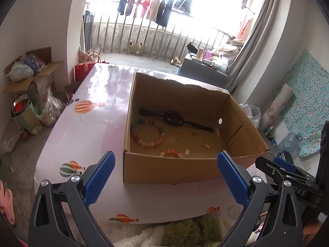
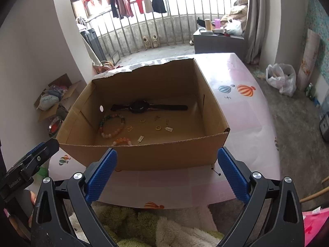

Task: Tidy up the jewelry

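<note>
An open cardboard box [image 1: 174, 170] [image 2: 144, 154] stands on the pink balloon-print table [image 1: 86, 127] [image 2: 242, 111]. Inside lie a black watch [image 1: 174, 119] [image 2: 139, 107], a large multicoloured bead bracelet [image 1: 147, 132] [image 2: 112, 126], a smaller orange-pink bead bracelet [image 1: 171, 153] [image 2: 122, 141] near the front wall, and several small gold rings and charms [image 1: 197, 143] [image 2: 158, 127]. My left gripper [image 1: 166, 162] hangs open in front of the box, nothing between its blue pads. My right gripper [image 2: 167, 159] is also open and empty before the box's front wall. A thin dark chain [image 2: 216, 170] lies on the table by the box's front right corner.
A fluffy green and white rug [image 1: 185, 232] [image 2: 144, 226] lies below the table's near edge. Cardboard boxes and bags [image 1: 30, 72] crowd the floor at left. A white plastic bag [image 2: 281, 78] sits on the floor at right. A railing with hanging clothes [image 2: 133, 0] is behind.
</note>
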Motion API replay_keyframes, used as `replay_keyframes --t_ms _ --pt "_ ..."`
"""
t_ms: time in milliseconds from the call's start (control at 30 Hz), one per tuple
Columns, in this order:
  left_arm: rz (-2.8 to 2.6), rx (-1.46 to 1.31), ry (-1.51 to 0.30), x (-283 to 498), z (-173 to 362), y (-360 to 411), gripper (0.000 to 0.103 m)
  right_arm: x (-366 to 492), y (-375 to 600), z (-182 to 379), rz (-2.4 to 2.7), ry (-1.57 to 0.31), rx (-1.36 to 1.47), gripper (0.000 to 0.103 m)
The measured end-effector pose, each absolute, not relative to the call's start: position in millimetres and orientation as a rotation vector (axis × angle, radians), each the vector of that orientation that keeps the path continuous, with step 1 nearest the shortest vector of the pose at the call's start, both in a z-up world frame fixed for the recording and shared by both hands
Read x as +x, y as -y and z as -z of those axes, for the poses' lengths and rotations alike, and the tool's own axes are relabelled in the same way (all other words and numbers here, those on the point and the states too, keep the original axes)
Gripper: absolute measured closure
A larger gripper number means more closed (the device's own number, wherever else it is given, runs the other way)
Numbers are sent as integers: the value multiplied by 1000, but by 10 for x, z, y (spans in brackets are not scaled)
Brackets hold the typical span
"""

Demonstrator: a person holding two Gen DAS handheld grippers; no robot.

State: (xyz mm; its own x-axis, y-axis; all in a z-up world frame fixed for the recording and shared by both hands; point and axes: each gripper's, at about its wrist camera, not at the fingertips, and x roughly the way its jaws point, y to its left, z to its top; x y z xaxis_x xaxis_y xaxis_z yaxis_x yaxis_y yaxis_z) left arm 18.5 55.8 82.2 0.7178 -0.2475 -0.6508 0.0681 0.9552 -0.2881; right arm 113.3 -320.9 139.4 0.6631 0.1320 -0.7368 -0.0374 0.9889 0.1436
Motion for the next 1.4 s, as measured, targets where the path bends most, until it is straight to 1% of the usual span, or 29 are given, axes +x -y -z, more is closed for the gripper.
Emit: replay_keyframes --t_ms 200,467,633,933,1400 --pt "96 -181 -825 158 -746 -463 6 1070 3053 -1412 -108 -815 39 9" --pt "44 -104 -783 -57 -750 -339 6 1016 3077 -1454 -88 -784 23 8" --pt "-31 -52 -829 53 -697 -309 6 1047 3050 -1403 -94 -802 26 8" --pt "-5 -10 -888 186 -637 -163 6 1086 2986 -1290 -88 -845 3 8" --pt "-30 15 -917 225 -606 -162 6 1147 2981 -1216 -71 -880 -18 8"
